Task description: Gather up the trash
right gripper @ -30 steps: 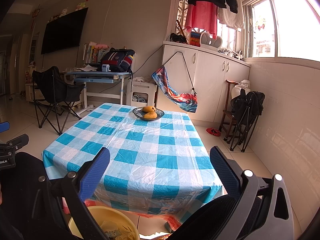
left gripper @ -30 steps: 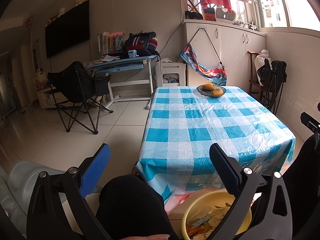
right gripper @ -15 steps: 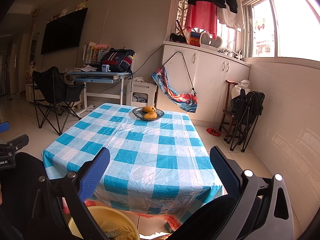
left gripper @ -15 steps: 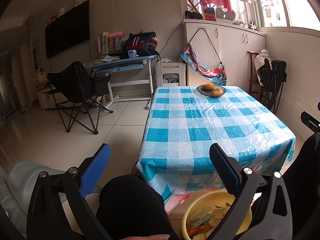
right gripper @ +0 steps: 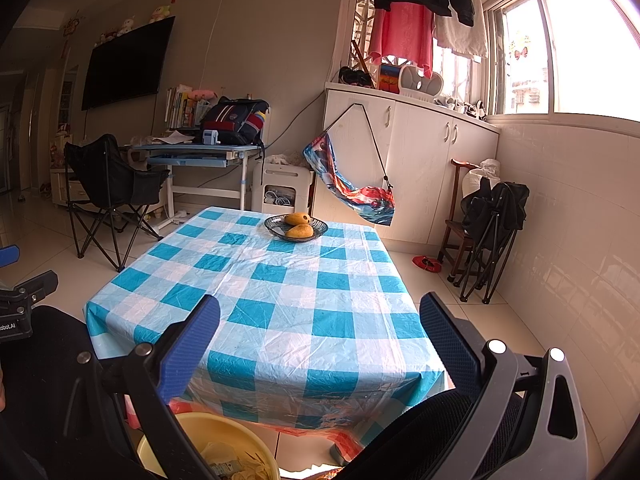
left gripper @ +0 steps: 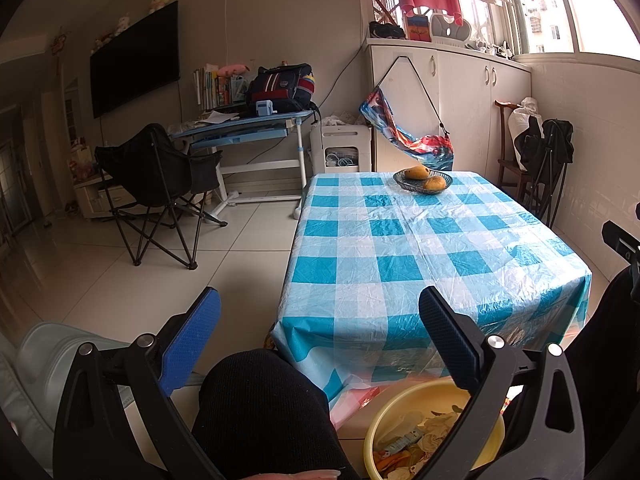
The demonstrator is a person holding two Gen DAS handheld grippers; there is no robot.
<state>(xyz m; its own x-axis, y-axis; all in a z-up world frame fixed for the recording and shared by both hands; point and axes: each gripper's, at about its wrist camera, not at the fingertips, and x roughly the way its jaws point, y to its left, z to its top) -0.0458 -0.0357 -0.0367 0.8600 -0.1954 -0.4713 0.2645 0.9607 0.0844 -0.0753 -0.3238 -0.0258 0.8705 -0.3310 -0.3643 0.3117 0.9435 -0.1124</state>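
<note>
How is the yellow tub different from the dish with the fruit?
The yellow tub sits low by the person's knees; the dark dish sits on the checked table's far end. The tub holds wrappers and scraps; the dish holds orange-yellow fruit. Both are round and open.

Left gripper (left gripper: 320, 306) jaws spread wide, right gripper (right gripper: 320, 314) likewise, both level

**Open cloth ahead, knees and basin below**

The checked surface (right gripper: 288, 304) lies bare from its near edge up to the fruit bowl (right gripper: 296, 227) at the far end. Below the near edge, the yellow basin (left gripper: 384, 420) and the person's knee (left gripper: 260, 408) crowd the way. A folding chair (left gripper: 156, 176) stands well apart on the floor.
</note>
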